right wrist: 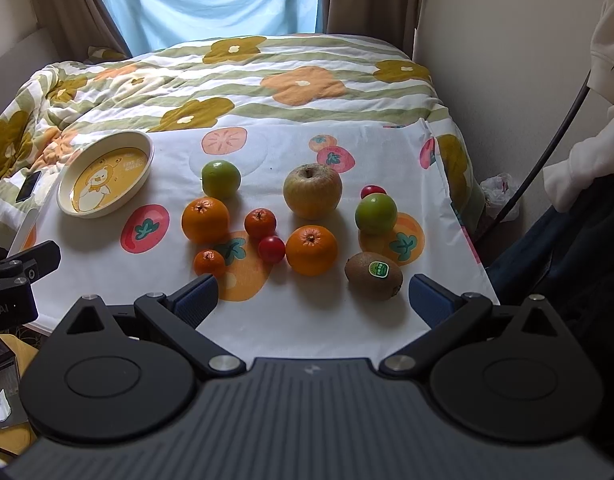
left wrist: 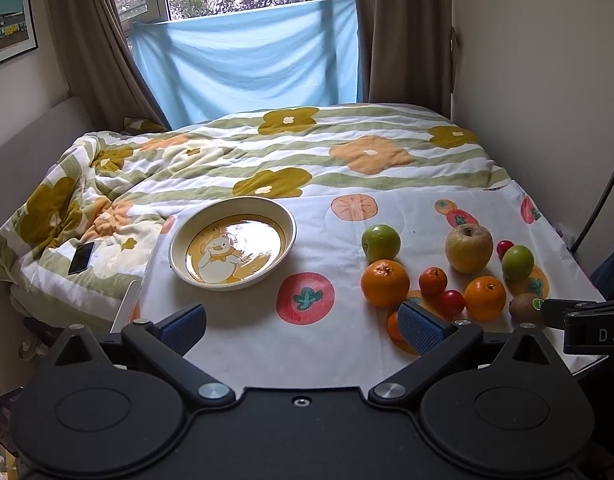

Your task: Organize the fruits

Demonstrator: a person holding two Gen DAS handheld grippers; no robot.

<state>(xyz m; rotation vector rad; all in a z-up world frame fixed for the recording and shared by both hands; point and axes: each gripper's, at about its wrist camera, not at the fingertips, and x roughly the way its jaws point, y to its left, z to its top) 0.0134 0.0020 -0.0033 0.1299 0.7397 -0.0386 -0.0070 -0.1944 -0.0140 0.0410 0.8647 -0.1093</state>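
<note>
Currently your left gripper [left wrist: 303,326] and right gripper [right wrist: 313,298] both gape wide, holding nothing, fruit loose on the worktop [right wrist: 179,296] beside the duck plate [right wrist: 145,174].

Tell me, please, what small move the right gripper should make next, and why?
Probably ease the right gripper, open and holding nothing, forward over the kiwi: it is the nearest fruit, and the plate holds none.

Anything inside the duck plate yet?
No fruit in the duck plate; only its printed duck picture shows. In the left wrist view, window glare washes out part of the base, but the right wrist view shows it bare.
</note>
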